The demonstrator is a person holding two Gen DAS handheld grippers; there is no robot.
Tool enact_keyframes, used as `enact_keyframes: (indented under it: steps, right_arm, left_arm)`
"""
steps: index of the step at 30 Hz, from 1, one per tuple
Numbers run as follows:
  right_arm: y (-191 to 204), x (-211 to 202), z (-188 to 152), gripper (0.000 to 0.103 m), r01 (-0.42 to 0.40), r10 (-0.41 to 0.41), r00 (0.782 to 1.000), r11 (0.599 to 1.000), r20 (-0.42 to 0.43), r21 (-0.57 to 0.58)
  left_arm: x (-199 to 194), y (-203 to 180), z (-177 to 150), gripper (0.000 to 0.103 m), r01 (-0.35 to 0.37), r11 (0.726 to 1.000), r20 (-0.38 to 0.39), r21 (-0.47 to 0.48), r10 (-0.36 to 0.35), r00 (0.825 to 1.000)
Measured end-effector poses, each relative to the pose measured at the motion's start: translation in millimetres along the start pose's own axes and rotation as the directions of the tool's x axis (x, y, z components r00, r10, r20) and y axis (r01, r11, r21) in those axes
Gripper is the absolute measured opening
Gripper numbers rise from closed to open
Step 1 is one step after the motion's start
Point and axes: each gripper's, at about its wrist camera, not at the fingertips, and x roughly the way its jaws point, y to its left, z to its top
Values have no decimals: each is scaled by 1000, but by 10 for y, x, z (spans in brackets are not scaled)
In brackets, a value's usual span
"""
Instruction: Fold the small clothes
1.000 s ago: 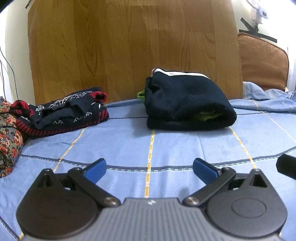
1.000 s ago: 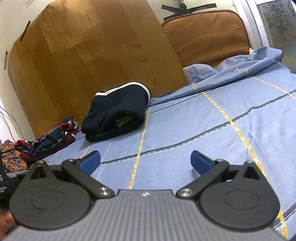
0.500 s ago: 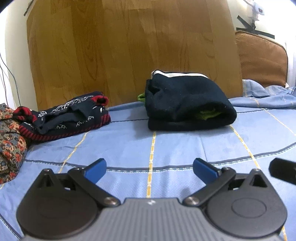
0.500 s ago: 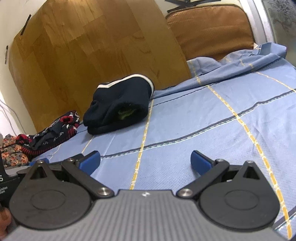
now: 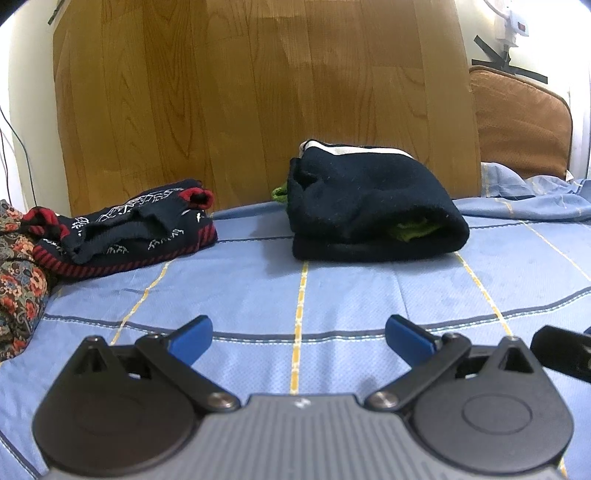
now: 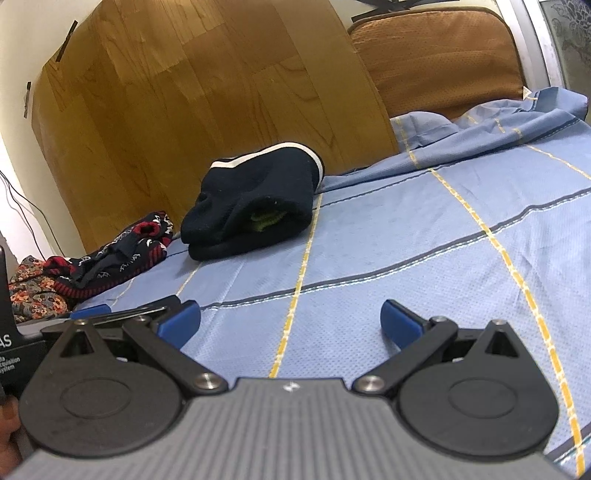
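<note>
Bed covered by a light blue sheet (image 5: 351,291) with yellow and dark grey grid lines; sheet bunched into folds at the far right corner. Wood-grain panel (image 5: 258,103) stands upright behind the bed, against a cream wall (image 6: 22,44); dark tape strips hold its upper left edge. Brown padded headboard (image 6: 439,62) to the panel's right. Black cable (image 5: 14,147) hangs down the wall at left. White fixture (image 5: 511,22) mounted high right, black tape below it. Frosted patterned glass (image 6: 570,29) at far right. Light bright, even.

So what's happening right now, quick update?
Both tongs, left and right, open, empty. Navy garment folded; patterned sweater bunched. Nothing in the way.
</note>
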Motion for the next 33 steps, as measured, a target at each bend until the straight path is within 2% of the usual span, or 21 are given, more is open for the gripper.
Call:
enact_keyframes:
  steps: [20,33]
  right_arm:
    - [6,-8,-1,103,-3,3,1000,1000,-1,8]
    - [4,-4,-2,103,0,0,1000,1000,1,10]
  left_arm:
    - [-23,-45,-16,103,-53,998,22,27,52,998]
    - [62,6,-8,103,-38,999,-58,10,38,998]
